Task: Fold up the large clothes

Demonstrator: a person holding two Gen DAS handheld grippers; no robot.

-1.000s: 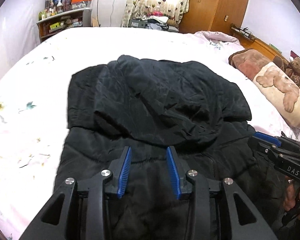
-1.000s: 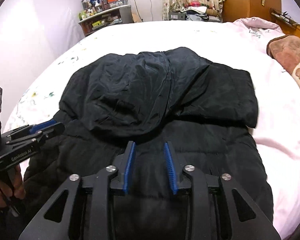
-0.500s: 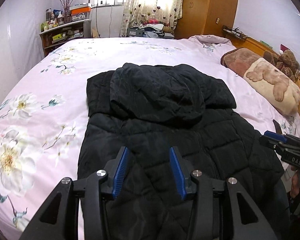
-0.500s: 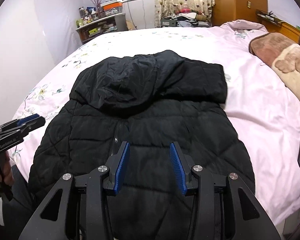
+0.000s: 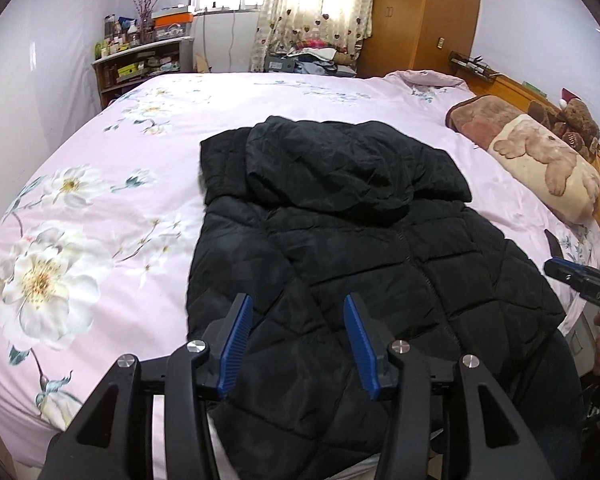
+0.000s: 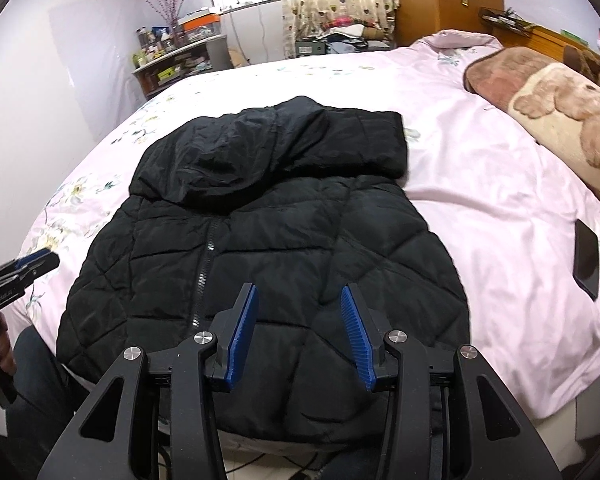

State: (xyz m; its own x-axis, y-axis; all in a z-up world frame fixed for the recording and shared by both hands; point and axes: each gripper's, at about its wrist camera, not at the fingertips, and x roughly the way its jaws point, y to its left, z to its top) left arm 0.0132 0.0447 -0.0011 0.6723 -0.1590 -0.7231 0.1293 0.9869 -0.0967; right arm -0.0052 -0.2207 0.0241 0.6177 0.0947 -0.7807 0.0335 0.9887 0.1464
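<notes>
Over at the left of the left wrist view, the pink flowered bed (image 5: 100, 208) lies bare, and then comes the black quilted jacket (image 5: 360, 240), spread front-up through the centre with its zip running down the middle and its hem hanging over the near bed edge. The hood (image 5: 340, 168) is already turned down onto the chest at upper centre, so I'd say one fold is in. The body itself looks unfolded full-length, so the bulk of the job, bringing the lower half up, looks still to come. The left hand-held gripper (image 5: 296, 344) sits at lower centre, jaws opening, nothing between them, poised above the hem. In the right wrist view the right hand-held gripper (image 6: 298, 334) hovers likewise at lower centre, jaws parted at a moderate width and empty, over the lower right panel. Further right a dark phone (image 6: 586, 258) lies on the sheet, apart from the jacket, and a bear-print pillow (image 6: 556, 112) sits at the upper right.
</notes>
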